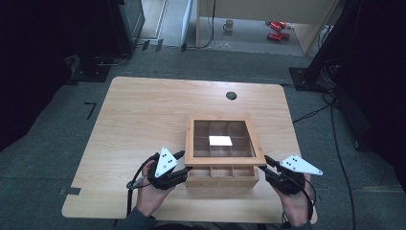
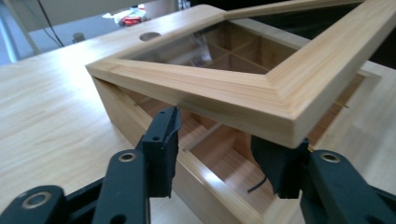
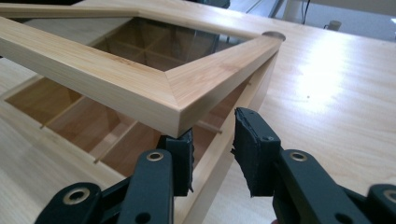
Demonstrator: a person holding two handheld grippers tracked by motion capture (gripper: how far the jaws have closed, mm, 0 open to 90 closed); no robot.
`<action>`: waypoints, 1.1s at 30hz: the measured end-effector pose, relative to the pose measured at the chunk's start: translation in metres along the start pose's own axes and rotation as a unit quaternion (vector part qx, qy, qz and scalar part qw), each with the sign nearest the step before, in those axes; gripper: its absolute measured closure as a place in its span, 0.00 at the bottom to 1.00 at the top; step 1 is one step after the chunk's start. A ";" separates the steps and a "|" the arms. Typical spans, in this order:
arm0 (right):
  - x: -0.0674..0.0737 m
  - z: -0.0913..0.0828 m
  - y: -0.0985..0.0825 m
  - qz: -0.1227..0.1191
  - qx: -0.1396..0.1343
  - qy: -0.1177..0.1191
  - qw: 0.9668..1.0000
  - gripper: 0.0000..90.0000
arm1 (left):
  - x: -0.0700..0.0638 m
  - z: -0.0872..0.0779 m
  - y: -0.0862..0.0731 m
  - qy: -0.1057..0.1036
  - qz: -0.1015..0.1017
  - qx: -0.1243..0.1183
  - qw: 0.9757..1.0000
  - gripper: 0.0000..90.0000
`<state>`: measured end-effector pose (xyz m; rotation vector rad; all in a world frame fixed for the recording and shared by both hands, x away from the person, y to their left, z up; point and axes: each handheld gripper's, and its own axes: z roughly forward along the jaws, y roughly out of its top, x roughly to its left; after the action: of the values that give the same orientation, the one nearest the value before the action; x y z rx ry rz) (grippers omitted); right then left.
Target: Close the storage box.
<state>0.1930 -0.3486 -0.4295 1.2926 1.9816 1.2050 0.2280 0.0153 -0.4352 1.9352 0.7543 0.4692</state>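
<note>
Glass-paned wooden lid [image 1: 224,140] raised off compartmented wooden box [image 1: 221,173] on light wooden desk [image 1: 139,115], left tool [image 1: 182,161] and right tool [image 1: 266,163] both released, jaws under lid's front corners

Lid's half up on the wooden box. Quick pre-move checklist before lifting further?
1. Lid raised off the box at the near edge: ok, a gap shows in all views.
2. Left gripper under the lid's near left corner: ok, jaws open, one on each side of the corner.
3. Right gripper under the near right corner: ok, jaws open, one jaw beneath the frame.
4. Jaws actually bearing the lid's weight: cannot tell.
5. Near compartments free of loose items: ok, those visible look empty.
6. White patch on the lid glass, object or glare: cannot tell.
</note>
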 end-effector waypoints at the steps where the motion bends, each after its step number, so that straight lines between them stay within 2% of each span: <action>1: 0.000 0.000 -0.002 0.001 0.003 0.001 1.000 0.74 | -0.001 0.000 -0.001 -0.003 0.001 0.002 1.000 0.55; 10: 0.001 -0.004 -0.018 0.011 0.015 0.005 1.000 0.70 | -0.002 0.002 -0.014 -0.018 0.006 0.013 1.000 0.50; 13: 0.003 -0.005 -0.021 0.013 0.016 0.008 1.000 0.67 | -0.004 0.002 -0.017 -0.015 0.008 0.016 1.000 0.48; 19: 0.009 -0.008 -0.026 -0.002 0.025 0.005 1.000 0.66 | -0.004 0.002 -0.024 -0.018 0.004 0.023 1.000 0.47; 28: 0.009 -0.008 -0.033 0.000 0.038 0.005 0.999 0.63 | -0.005 0.000 -0.031 -0.014 0.007 0.033 0.999 0.46; 33: 0.008 -0.011 -0.035 0.001 0.037 0.003 0.999 0.61 | -0.005 -0.003 -0.034 -0.017 0.005 0.030 0.999 0.45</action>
<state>0.1645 -0.3518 -0.4534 1.3288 2.0475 1.1458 0.2123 0.0258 -0.4638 1.9983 0.7457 0.4226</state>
